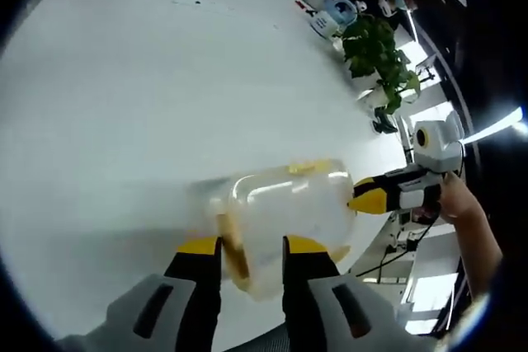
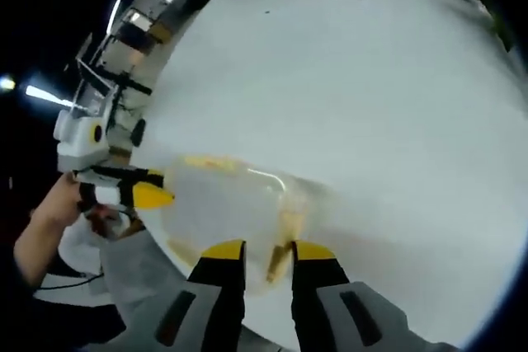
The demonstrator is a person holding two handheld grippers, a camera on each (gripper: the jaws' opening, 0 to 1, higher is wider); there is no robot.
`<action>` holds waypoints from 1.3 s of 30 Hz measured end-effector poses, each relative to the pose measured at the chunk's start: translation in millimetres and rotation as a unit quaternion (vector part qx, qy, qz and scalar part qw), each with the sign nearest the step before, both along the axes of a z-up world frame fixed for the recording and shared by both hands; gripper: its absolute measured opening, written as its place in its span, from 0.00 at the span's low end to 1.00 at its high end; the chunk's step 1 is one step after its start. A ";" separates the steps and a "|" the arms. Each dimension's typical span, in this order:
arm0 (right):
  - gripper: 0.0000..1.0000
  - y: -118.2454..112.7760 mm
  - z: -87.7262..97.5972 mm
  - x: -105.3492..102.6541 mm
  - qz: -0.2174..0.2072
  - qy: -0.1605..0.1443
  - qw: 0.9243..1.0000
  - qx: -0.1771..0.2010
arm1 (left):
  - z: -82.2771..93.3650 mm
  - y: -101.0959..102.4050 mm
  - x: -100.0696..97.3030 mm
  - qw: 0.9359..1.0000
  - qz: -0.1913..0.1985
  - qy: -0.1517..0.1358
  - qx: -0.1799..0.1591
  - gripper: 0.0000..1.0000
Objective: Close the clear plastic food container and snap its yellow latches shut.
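The clear plastic food container [image 1: 289, 204] lies on the white table [image 1: 165, 80] near its edge, lid on top. A yellow latch [image 1: 233, 245] at its near end stands between the jaws of my left gripper [image 1: 253, 245], which are closed in narrowly around it. My right gripper [image 1: 363, 201] meets the container's opposite end from the right. In the right gripper view the container [image 2: 223, 199] shows again. Its other yellow latch [image 2: 278, 257] sits between the close-set jaws of my right gripper [image 2: 268, 251], and the left gripper [image 2: 161, 196] touches the far end.
A potted plant [image 1: 379, 55] and small items stand at the table's far rim. A person's hand [image 1: 466, 208] holds the right gripper, and a hand [image 2: 49, 212] holds the left one. The table edge [image 2: 165, 253] runs just beside the container, with wide bare tabletop [image 2: 371, 80] beyond.
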State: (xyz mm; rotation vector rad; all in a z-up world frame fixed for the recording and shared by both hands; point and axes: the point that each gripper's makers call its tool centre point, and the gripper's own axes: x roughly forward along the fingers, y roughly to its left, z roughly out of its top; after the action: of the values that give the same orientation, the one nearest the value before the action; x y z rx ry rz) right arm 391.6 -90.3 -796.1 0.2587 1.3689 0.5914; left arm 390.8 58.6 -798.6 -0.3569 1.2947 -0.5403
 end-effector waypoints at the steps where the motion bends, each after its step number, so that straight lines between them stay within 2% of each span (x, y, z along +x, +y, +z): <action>1: 0.18 0.1 -0.1 -0.5 0.000 -0.001 1.000 0.000 | 1.0 -3.9 -0.4 1.000 -0.007 0.000 -0.015 0.25; 3: 0.18 0.9 -2.6 -3.9 -0.010 0.005 1.000 0.011 | 0.6 -0.5 -0.2 1.000 0.018 0.011 -0.012 0.25; 5: 0.17 3.3 -2.7 -6.1 -0.014 0.006 1.000 0.015 | 1.7 0.9 2.7 1.000 0.010 -0.006 -0.005 0.25; 14: 0.22 14.5 -3.2 -21.5 -0.017 0.005 0.999 0.031 | 1.5 6.5 6.7 1.000 -0.005 -0.025 -0.001 0.26; 23: 0.23 15.8 -2.3 -22.3 -0.025 0.016 0.999 0.029 | 2.6 7.9 6.8 1.000 -0.004 -0.026 0.002 0.29; 25: 0.24 15.5 -0.5 -21.1 -0.009 -0.004 1.000 0.026 | 3.2 8.7 5.6 0.999 -0.011 -0.030 0.001 0.29; 27: 0.23 14.5 2.6 -20.9 0.023 -0.033 0.999 0.015 | 3.7 8.5 1.7 0.999 -0.032 -0.043 0.003 0.32; 28: 0.21 14.1 4.0 -18.8 0.039 -0.050 0.998 0.009 | 6.4 5.7 1.7 0.996 -0.053 -0.065 0.003 0.35; 29: 0.19 11.8 7.0 -15.6 0.067 -0.078 0.995 -0.004 | 8.5 5.6 3.4 0.995 -0.058 -0.078 0.009 0.38; 31: 0.14 8.0 9.8 -14.8 0.093 -0.090 0.992 -0.017 | 15.3 5.0 7.4 0.992 -0.076 -0.103 0.017 0.39; 32: 0.15 6.0 10.3 -14.2 0.102 -0.091 0.990 -0.022 | 17.2 5.9 9.0 0.991 -0.079 -0.108 0.023 0.39; 35: 0.17 -0.2 14.0 -3.4 0.129 -0.120 0.984 -0.041 | 22.2 12.1 16.7 0.977 -0.135 -0.149 0.065 0.40; 36: 0.18 -0.7 17.4 1.8 0.144 -0.140 0.978 -0.048 | 23.0 13.6 16.2 0.973 -0.152 -0.153 0.075 0.40; 38: 0.17 0.0 24.8 10.0 0.159 -0.168 0.971 -0.058 | 26.9 11.5 16.8 0.962 -0.196 -0.173 0.080 0.40; 39: 0.17 2.9 28.0 12.2 0.165 -0.177 0.969 -0.054 | 30.5 9.1 18.1 0.954 -0.219 -0.191 0.079 0.39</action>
State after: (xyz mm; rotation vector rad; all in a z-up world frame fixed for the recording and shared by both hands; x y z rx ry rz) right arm 403.8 -87.4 -768.2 -0.1645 1.0972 0.7943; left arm 408.9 67.8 -768.1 0.1735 1.0285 -0.8278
